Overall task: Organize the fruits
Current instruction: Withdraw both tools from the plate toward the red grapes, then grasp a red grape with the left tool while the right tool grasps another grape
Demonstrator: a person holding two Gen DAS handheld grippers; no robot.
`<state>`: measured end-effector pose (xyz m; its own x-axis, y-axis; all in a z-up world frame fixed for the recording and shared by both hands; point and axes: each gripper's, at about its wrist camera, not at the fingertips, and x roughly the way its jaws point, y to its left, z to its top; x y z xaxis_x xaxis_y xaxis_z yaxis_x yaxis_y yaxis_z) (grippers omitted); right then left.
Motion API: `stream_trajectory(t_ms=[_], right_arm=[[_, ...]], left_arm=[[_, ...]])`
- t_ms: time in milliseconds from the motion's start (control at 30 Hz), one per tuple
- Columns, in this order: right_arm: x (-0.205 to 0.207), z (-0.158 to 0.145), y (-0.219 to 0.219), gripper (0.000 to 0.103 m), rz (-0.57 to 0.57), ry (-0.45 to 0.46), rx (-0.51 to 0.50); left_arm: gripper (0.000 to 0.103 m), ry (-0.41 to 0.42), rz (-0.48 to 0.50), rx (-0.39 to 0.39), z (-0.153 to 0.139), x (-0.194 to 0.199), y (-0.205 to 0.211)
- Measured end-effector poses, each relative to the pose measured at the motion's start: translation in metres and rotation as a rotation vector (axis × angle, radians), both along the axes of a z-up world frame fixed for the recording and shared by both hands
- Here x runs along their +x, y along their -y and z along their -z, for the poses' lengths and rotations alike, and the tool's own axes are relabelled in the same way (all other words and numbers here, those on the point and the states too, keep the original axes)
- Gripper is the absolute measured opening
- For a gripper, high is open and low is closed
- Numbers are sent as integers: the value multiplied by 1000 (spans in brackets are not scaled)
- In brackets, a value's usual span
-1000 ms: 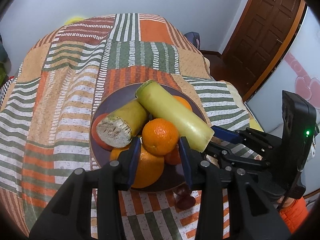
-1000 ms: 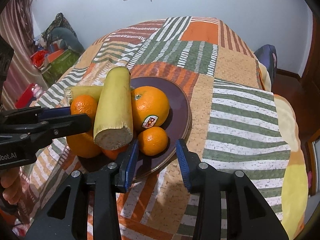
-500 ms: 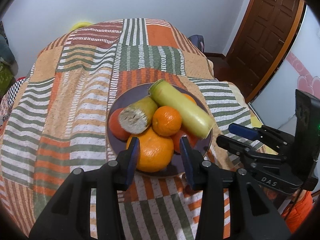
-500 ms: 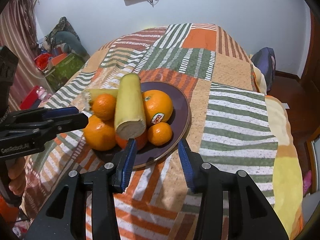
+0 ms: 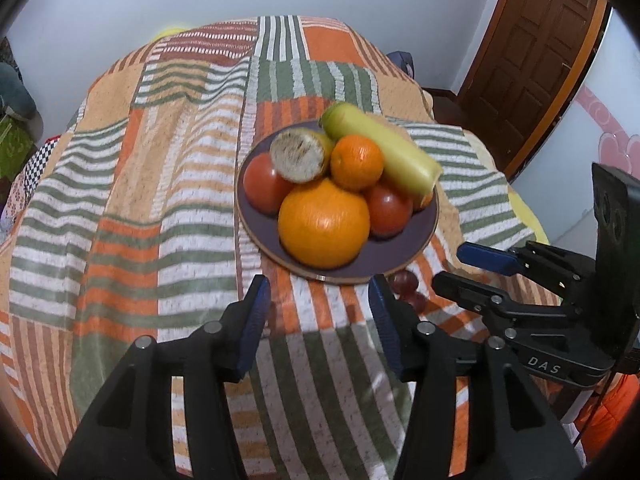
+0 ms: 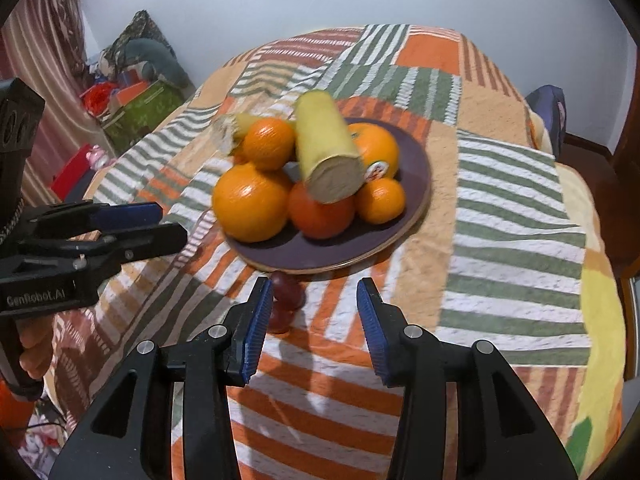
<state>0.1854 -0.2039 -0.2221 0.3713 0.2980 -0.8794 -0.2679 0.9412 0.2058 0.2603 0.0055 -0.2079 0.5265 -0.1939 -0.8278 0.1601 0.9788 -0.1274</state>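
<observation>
Ahead of both grippers sits a dark purple round plate (image 5: pixel 400 256) piled with fruit. Left gripper (image 5: pixel 320 300) jaws are opening, empty. Right gripper (image 6: pixel 314 312) stands parted, empty.

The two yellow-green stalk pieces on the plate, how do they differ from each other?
The longer stalk lies on top of the pile, slanting across the oranges; the shorter stalk sits lower, tucked behind a tomato at the plate's left side. In the left wrist view the shorter one shows its rough, pale cut end, the longer one mostly its smooth side. Both are yellow-green cylinders on the same purple plate.
</observation>
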Motion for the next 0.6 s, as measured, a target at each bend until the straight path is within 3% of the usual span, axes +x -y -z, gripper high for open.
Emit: stream_trajectory(t_ms=[167, 400, 600], right_arm=[[3, 11, -13, 40, -18, -27, 2], [8, 21, -21, 28, -16, -49, 24], [1, 17, -16, 25, -10, -37, 33]], left_arm=[[53, -27, 1, -6, 11, -4, -3], [53, -42, 3, -15, 18, -2, -2], [53, -61, 33, -19, 25, 1, 10]])
